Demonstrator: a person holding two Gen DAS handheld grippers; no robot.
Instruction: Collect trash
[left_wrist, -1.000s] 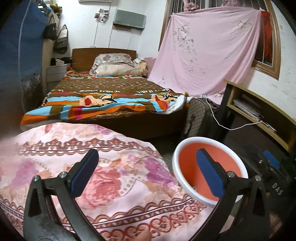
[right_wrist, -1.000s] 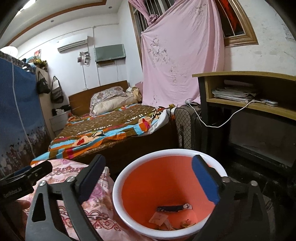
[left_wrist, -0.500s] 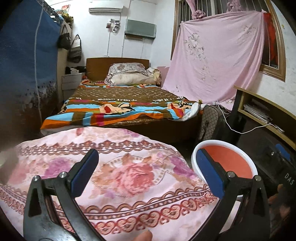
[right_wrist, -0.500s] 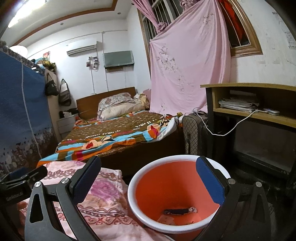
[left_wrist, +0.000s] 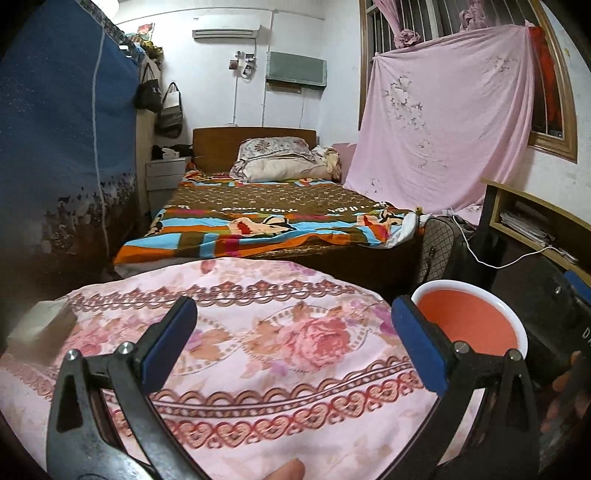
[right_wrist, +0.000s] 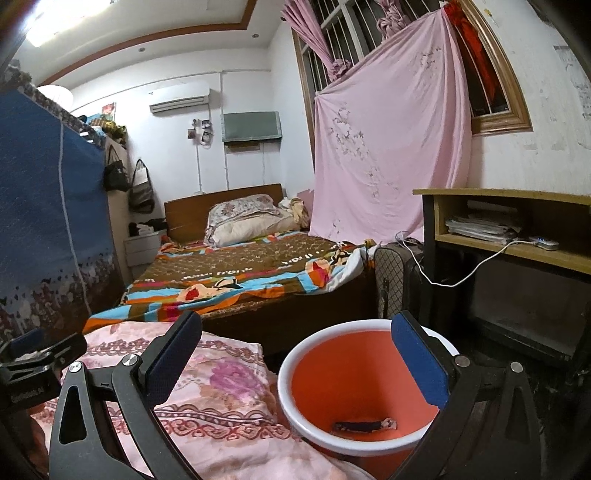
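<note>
1. The left gripper (left_wrist: 288, 339) hovers over a pink floral quilt (left_wrist: 258, 354), its blue-padded fingers (left_wrist: 168, 345) spread wide apart with nothing between them.
2. The right gripper (right_wrist: 295, 363) is held just above and in front of an orange bucket (right_wrist: 343, 373) with a white rim; its fingers (right_wrist: 417, 360) are likewise wide apart and empty.
3. Inside the bucket, at the bottom, lies a dark flattened wrapper (right_wrist: 364, 425); what it once held I cannot make out.
4. The bucket stands just beside the right edge of the quilt, close to touching it, with the dark floor beyond.
5. In the left wrist view the same bucket (left_wrist: 469, 317) shows to the right of the quilt, partly behind the right-hand finger.
6. A pale block-like shape (left_wrist: 40, 328) sits at the quilt's far left edge, too blurred to identify.
7. Beyond the quilt is a bed (left_wrist: 273, 218) with a striped, many-coloured blanket and pillows (left_wrist: 280, 158) against a wooden headboard.
8. A pink sheet (right_wrist: 388, 147) hangs over the barred window, and a wooden shelf (right_wrist: 517, 221) at the right holds stacked papers, with a white cable trailing down from it.
9. A fingertip (left_wrist: 284, 470) of the person shows at the bottom edge of the left wrist view.
</note>
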